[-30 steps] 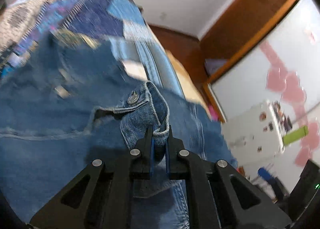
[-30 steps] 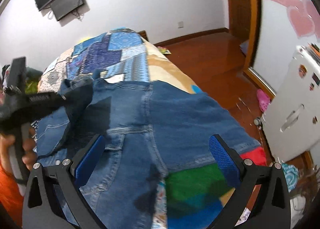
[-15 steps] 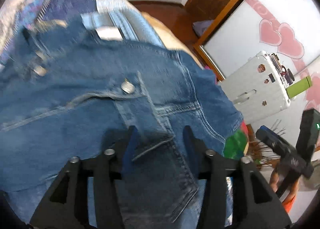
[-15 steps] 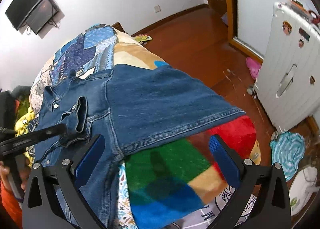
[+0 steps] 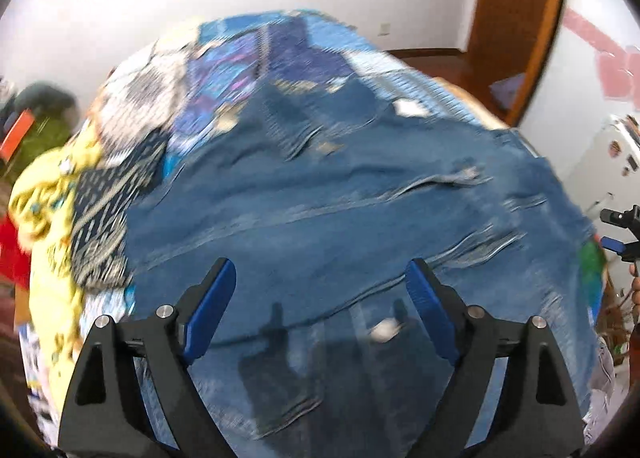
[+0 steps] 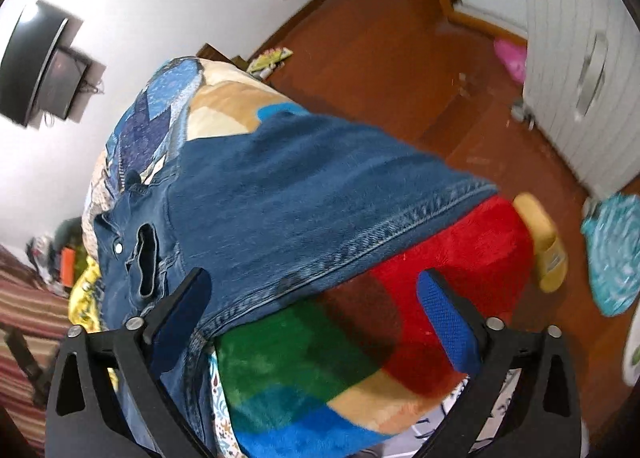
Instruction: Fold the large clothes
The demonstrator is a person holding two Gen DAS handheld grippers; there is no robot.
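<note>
So the denim jacket (image 5: 340,218) is lying spread out flat across the bed (image 6: 440,258), on top of the patchwork quilt (image 5: 256,58), with its hem hanging right at the near edge over the colourful fleece blanket (image 6: 320,358). I'm guessing it's laid out like that so the sides can be folded inward without bunching.

The left tongs (image 5: 320,294) are hovering over the cloth with the jaws spread wide. They've just been opening up, and nothing is sitting between them now, so the denim is released and resting on its own. The view is blurry, so details of the seams are hard to make out.

The right tongs (image 6: 316,310) are also gaping, empty, hanging just above the hem edge (image 6: 360,246). Looks to me like they're lining up to pinch that corner for the next fold.

There's a yellow garment (image 5: 44,194) piled beside the jacket, probably waiting its turn.
</note>
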